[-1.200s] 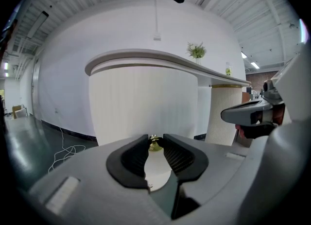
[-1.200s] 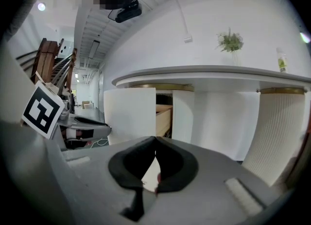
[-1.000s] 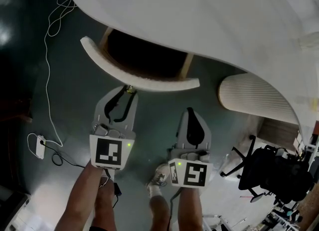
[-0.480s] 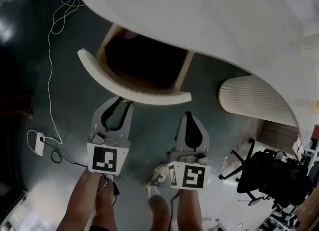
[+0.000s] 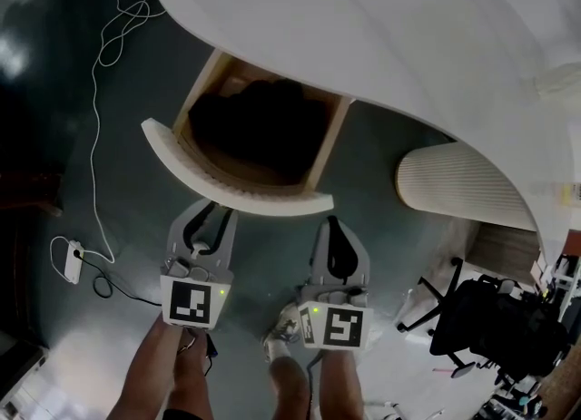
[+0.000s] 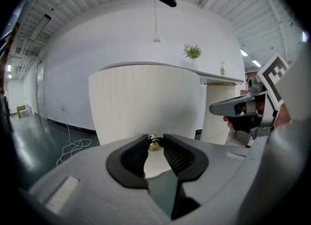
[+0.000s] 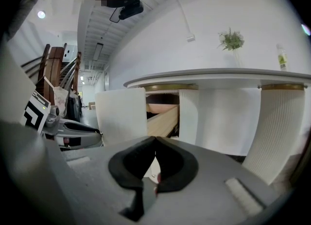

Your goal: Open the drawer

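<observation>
**Drawer mostly open, left claw on knob**

The drawer (image 5: 211,180) stood well out from under the white table (image 5: 381,37). Its curved white front sat clear of the table edge, and the wooden sides and dark inside showed from above. In the right claw view the same gap showed, with a wooden side rail running back under the table. The contents were too dark to tell.

The left claw (image 5: 214,213) was clamped on the small brass knob (image 6: 154,144) at the middle of the drawer front, pads pressed on either side of it. The claw pointed slightly downward at the front.

The right claw (image 5: 332,227) hung beside the left, just short of the drawer's right end. Its tips were clenched together with nothing between them, and it touched nothing.

Judged progress: the main part was done, since the drawer was plainly open. I couldn't tell whether it had reached its full travel because the back end lay hidden under the table. What was probably left was a bit more pull if needed, then letting go of the knob and backing the left claw off. The right claw had no evident job here.
</observation>
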